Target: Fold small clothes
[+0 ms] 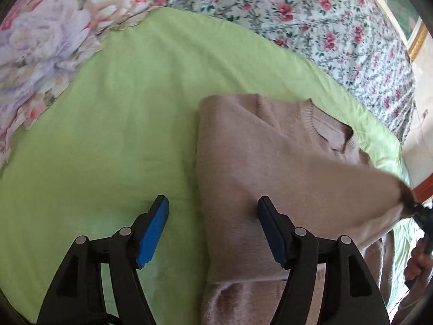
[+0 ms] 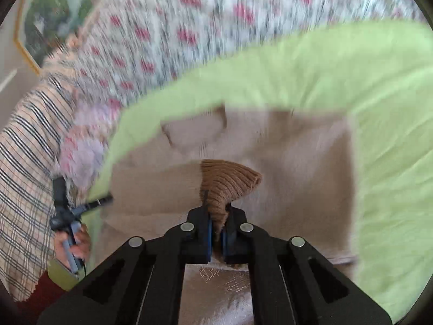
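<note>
My right gripper (image 2: 216, 233) is clamped on the darker ribbed cuff (image 2: 230, 181) of the soft beige knitted sweater (image 1: 257, 162), which lies partly folded on the lime-green sheet (image 1: 121, 108) of the bed; the sleeve hangs stretched from the cuff across the body. My left gripper (image 1: 212, 230) is spread wide with nothing in it, one blue pad over the sheet and the other over the sweater's left edge. I judge the knit light, limp and stretchy: it will sag and drag wherever it is unsupported, so firm places such as the cuff, the ribbed neckline (image 1: 311, 124) or the hem are the ones to pinch. Floral bedding (image 1: 324, 27) bunches along the far side and a paler flowered cover (image 1: 40, 40) at the far left, well apart from the sweater. The right view is blurred, so fine creases there are beyond me.
</note>
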The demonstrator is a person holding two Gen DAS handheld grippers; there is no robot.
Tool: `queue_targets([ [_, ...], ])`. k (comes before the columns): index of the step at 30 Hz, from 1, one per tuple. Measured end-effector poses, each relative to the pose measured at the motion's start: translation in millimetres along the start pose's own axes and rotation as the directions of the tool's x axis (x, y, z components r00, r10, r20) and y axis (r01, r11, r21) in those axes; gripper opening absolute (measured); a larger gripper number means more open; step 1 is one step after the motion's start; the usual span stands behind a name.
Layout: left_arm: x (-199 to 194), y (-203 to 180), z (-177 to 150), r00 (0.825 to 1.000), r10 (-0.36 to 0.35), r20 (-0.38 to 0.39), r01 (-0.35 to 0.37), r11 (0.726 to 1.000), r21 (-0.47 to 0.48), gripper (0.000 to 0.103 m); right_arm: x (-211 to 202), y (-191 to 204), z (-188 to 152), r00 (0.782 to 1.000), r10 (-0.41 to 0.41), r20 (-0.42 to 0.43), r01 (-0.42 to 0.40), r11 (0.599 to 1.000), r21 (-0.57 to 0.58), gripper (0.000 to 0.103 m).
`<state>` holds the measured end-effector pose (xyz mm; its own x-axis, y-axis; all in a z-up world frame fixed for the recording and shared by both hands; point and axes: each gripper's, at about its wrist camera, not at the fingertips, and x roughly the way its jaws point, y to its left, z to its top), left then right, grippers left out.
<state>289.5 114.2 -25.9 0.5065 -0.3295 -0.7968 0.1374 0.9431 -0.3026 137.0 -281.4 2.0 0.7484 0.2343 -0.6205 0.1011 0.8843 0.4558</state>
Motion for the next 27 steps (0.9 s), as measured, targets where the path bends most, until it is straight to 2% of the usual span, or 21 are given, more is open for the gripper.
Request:
queue_targets([
  [2,6.0,-6.1,0.6,1.0,0.007,-0.009,-0.007,1.0,0.014,0.069,11.2,-6.7,-7.3,0.996,-0.064,-0.059,0.063,0.998,-0.018,0.006],
  [4,13.0,-11.6,1.7,1.0,0.023,-0.018,-0.023,1.0,0.019,0.069,26.3,-14.7,-18.1,0.992,-0.045,-0.115,0.047,0.999,0.016,0.006],
  [6,18.2,-19.4,2.8,0.999,0.037,-0.014,-0.036,0.999,0.034,0.067,33.9,-17.5,-25.7,0.991,-0.042,-0.129,0.046,0.999,0.027,0.006],
  [7,19.5,-22.4,3.3,0.999,0.043,-0.009,-0.043,0.998,0.044,0.059,36.0,-17.9,-27.6,0.991,-0.037,-0.13,0.042,0.999,0.033,0.006],
  [8,20.2,-25.2,3.1,0.999,0.046,-0.003,-0.046,0.997,0.06,0.044,37.9,-17.9,-29.2,0.99,-0.027,-0.135,0.033,0.999,0.042,0.006],
  [9,20.4,-26.7,2.7,0.999,0.04,-0.004,-0.04,0.996,0.074,0.014,37.3,-21.4,-30.4,0.99,-0.022,-0.14,0.028,0.999,0.041,0.006],
  [11,10.1,-29.5,2.5,0.994,0.084,0.069,-0.09,0.991,0.102,0.006,30.9,-19.5,-27.7,0.993,-0.006,-0.121,0.009,1.0,0.025,0.006],
  [12,2.8,-27.4,1.7,0.989,0.097,0.115,-0.11,0.988,0.106,0.006,25.5,-18.9,-27.4,0.995,0.012,-0.1,-0.011,1.0,0.014,0.006],
  [13,0.0,-24.5,1.9,0.987,0.097,0.129,-0.11,0.989,0.098,0.006,23.4,-16.9,-26.3,0.996,0.016,-0.085,-0.016,1.0,0.001,0.006],
  [16,8.4,-19.5,-1.0,0.985,0.119,0.122,-0.131,0.987,0.097,0.005,35.2,-22.8,-30.2,0.99,-0.087,-0.115,0.084,0.996,-0.03,0.006],
  [18,15.3,-25.7,-5.8,0.979,0.159,0.129,-0.176,0.975,0.136,0.005,48.4,-32.0,-35.2,0.981,-0.101,-0.168,0.1,0.995,-0.013,0.006],
  [20,17.6,-29.7,-6.0,0.973,0.186,0.134,-0.205,0.967,0.151,0.006,49.3,-33.4,-39.2,0.978,-0.125,-0.167,0.124,0.992,-0.016,0.006],
  [24,10.4,-33.6,-7.9,0.97,0.211,0.119,-0.228,0.96,0.163,0.008,24.9,-33.1,-40.2,0.979,-0.156,-0.13,0.158,0.988,0.002,0.012],
  [27,-11.3,-34.8,-21.5,0.978,0.181,0.104,-0.195,0.971,0.139,0.011,-6.3,-32.4,-42.3,0.985,-0.139,-0.097,0.14,0.99,0.0,0.012],
])
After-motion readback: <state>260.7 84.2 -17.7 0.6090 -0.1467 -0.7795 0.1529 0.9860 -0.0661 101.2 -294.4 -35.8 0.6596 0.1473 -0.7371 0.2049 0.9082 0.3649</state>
